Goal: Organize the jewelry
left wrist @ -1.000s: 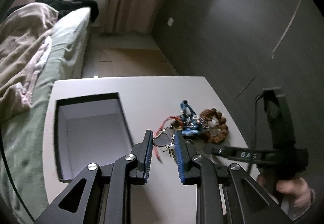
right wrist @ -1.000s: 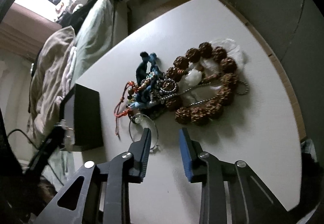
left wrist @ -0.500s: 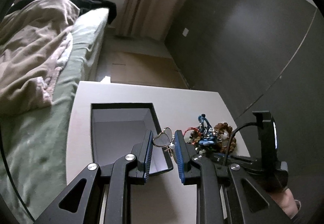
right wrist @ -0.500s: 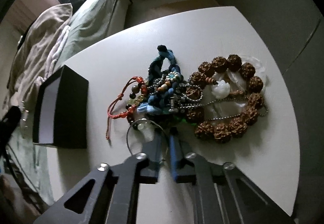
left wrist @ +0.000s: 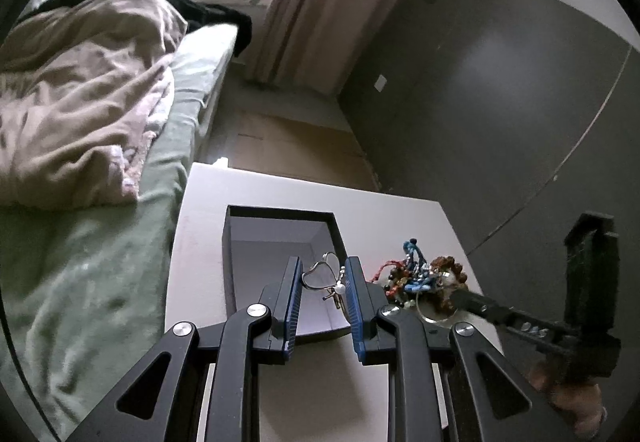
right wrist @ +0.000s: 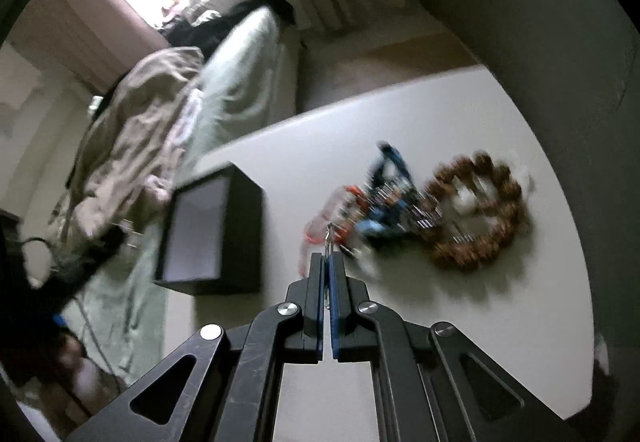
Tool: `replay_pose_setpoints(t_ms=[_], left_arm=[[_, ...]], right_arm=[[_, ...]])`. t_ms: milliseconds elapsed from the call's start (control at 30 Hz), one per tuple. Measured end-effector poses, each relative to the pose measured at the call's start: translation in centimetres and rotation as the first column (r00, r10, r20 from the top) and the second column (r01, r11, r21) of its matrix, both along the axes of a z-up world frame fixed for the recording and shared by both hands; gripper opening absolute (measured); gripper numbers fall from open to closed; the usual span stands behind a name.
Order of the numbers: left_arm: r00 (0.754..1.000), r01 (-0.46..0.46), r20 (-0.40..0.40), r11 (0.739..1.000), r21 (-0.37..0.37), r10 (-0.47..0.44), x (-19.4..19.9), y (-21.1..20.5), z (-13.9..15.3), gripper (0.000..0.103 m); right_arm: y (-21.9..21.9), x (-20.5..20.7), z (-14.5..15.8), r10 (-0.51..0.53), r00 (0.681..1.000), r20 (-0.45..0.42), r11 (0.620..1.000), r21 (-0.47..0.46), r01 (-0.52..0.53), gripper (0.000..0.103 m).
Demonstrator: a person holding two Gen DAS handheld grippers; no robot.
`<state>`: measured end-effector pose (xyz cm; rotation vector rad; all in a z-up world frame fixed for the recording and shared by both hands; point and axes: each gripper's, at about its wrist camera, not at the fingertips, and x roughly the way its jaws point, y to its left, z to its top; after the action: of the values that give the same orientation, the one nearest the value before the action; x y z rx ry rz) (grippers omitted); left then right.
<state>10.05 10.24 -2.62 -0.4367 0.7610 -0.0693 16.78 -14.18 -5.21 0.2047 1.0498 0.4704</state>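
Observation:
My left gripper (left wrist: 322,274) is shut on a silver heart-shaped earring (left wrist: 316,274) with a small pearl, which hangs over the open black box (left wrist: 280,212). Right of the box lies the tangled jewelry pile (left wrist: 418,276) of blue cord, red string and beads. In the right wrist view, my right gripper (right wrist: 327,258) is shut on a thin silver hoop (right wrist: 329,236), seen edge-on and lifted above the white table (right wrist: 440,114). Beyond it, blurred, are the jewelry pile (right wrist: 384,210) and a brown bead bracelet (right wrist: 476,218). The black box (right wrist: 244,226) stands to the left.
A bed (left wrist: 100,242) with a green sheet and a crumpled beige blanket runs along the table's left side. A dark wall (left wrist: 500,102) stands close on the right. The floor and a curtain (left wrist: 320,2) lie past the table's far edge.
My left gripper has carried the heart-shaped earring leftward from beside the pile to over the box. My right gripper has shut on the silver hoop and risen from the table with it.

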Motion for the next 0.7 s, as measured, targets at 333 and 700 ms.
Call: replay_pose_setpoints(t_ms=[333, 700], left_arm=[[0.999, -0.037, 0.007, 0.999, -0.036, 0.037, 1.2, 1.5, -0.5, 0.022], [0.999, -0.04, -0.036, 0.997, -0.065, 0.037, 3.3, 2.1, -1.3, 0.024]], right_arm=[[5.3, 0.7, 3.5, 0.09, 0.993, 0.081, 0.989, 0.112, -0.099, 0.004], [6.1, 1.7, 1.4, 0.098, 0.995, 0.032, 0.979, 0.176, -0.102, 0.004]])
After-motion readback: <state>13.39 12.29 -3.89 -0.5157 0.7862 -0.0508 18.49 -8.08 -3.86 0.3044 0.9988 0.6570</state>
